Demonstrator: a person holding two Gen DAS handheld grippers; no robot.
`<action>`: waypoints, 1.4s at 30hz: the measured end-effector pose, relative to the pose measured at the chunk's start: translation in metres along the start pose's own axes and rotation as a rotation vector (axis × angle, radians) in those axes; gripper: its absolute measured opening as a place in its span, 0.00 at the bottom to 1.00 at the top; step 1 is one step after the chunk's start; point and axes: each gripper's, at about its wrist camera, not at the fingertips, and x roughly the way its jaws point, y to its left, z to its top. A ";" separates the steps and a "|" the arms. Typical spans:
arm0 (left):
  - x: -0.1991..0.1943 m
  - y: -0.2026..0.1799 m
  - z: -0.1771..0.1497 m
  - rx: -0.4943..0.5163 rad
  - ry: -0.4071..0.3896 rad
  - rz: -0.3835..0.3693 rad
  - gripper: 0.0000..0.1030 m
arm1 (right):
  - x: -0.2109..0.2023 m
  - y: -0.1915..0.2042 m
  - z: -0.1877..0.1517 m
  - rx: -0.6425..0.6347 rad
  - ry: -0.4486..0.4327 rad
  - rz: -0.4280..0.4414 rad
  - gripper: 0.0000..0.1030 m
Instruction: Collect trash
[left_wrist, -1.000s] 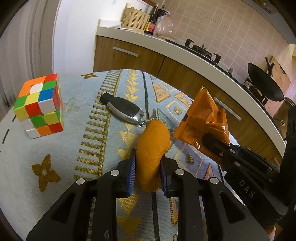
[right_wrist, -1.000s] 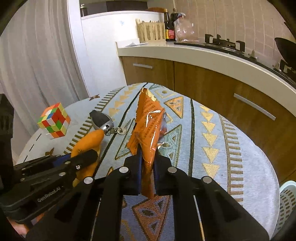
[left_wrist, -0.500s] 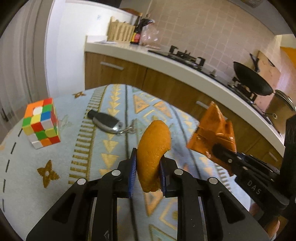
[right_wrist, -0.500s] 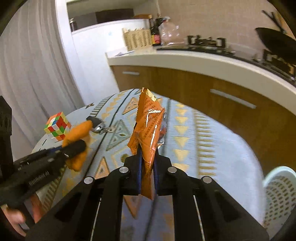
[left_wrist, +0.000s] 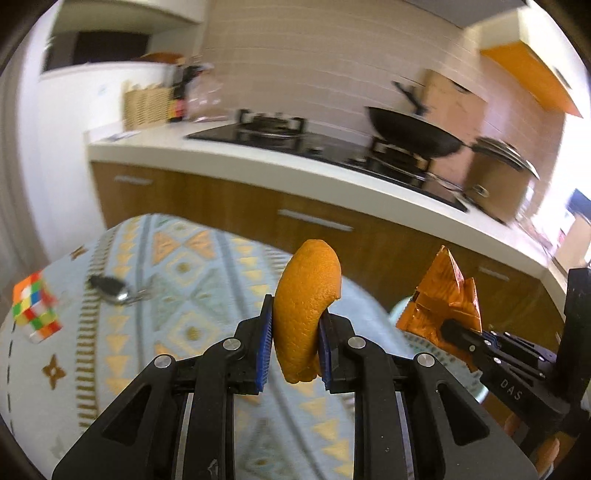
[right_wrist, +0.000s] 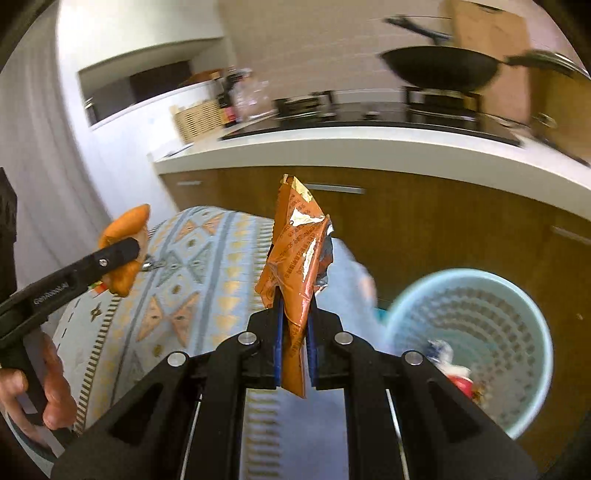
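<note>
My left gripper (left_wrist: 295, 332) is shut on a curved piece of orange peel (left_wrist: 306, 295), held up above the patterned tablecloth (left_wrist: 184, 295). My right gripper (right_wrist: 294, 325) is shut on a crumpled orange foil wrapper (right_wrist: 299, 251), lifted over the table's right edge. From the left wrist view the wrapper (left_wrist: 443, 299) and the right gripper (left_wrist: 448, 326) show at the right. In the right wrist view the peel (right_wrist: 123, 236) and the left gripper (right_wrist: 125, 254) appear at the left. A pale blue perforated waste basket (right_wrist: 480, 295) stands on the floor at the lower right, with some trash inside.
A colourful puzzle cube (left_wrist: 31, 306) and a black car key (left_wrist: 110, 288) lie on the table's left part. Behind the table runs a wooden cabinet (left_wrist: 314, 221) under a white counter with a stove and a black wok (left_wrist: 413, 129). A hand (right_wrist: 44, 387) grips the left tool.
Both grippers have risen and swung right with the peel and the wrapper, away from the cube and key. The blue basket has come into the right wrist view.
</note>
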 end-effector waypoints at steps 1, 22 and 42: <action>0.002 -0.011 0.001 0.015 0.003 -0.017 0.19 | -0.006 -0.011 -0.002 0.018 -0.003 -0.020 0.08; 0.085 -0.156 -0.011 0.124 0.205 -0.311 0.21 | -0.025 -0.145 -0.044 0.228 0.149 -0.347 0.12; 0.073 -0.135 -0.028 0.121 0.162 -0.254 0.74 | -0.036 -0.138 -0.040 0.258 0.098 -0.318 0.52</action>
